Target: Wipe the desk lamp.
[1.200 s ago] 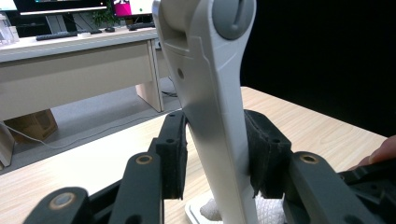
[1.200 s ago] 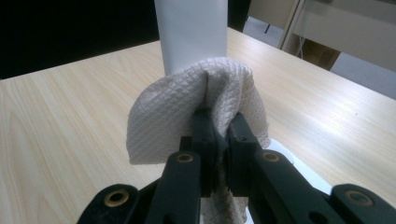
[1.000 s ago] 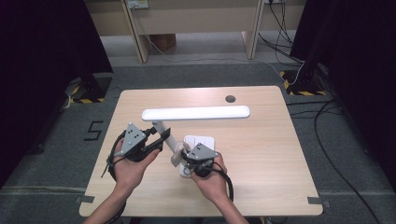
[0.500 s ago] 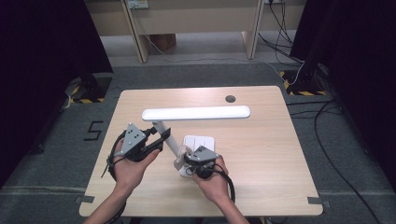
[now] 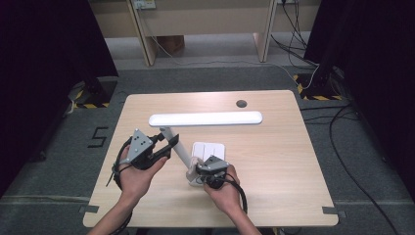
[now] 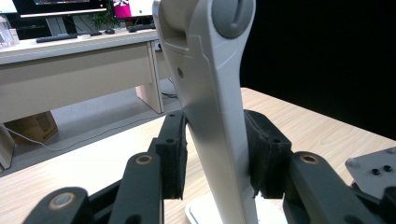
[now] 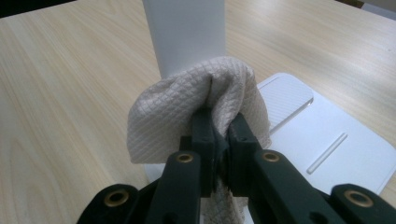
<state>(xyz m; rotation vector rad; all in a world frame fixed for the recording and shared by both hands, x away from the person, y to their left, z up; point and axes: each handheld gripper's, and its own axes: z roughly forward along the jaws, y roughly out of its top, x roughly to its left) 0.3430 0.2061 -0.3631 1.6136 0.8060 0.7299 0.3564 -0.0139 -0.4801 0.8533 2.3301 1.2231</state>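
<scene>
One lamp (image 5: pixel 205 118); floor mark (image 5: pixel 98 137) reads 5.

A lab-like office: monitors (image 6: pixel 60 5) and keyboard (image 6: pixel 58 37) on a desk (image 6: pixel 77 70) at ten o'clock, floor cables (image 5: pixel 352 161), black curtains (image 5: pixel 44 58).

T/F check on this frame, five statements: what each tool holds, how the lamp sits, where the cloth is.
1. The left tool is clamped on the lamp arm. True.
2. The right tool is open and empty. False: it is shut on a beige cloth.
3. The cloth is pressed against the lower lamp arm. True.
4. The lamp lies on its side on the table. False: it stands on its white base, with the light bar level above.
5. The cloth lies flat beside the dark hole in the tabletop. False: it is bunched in the right tool, near the base.
</scene>
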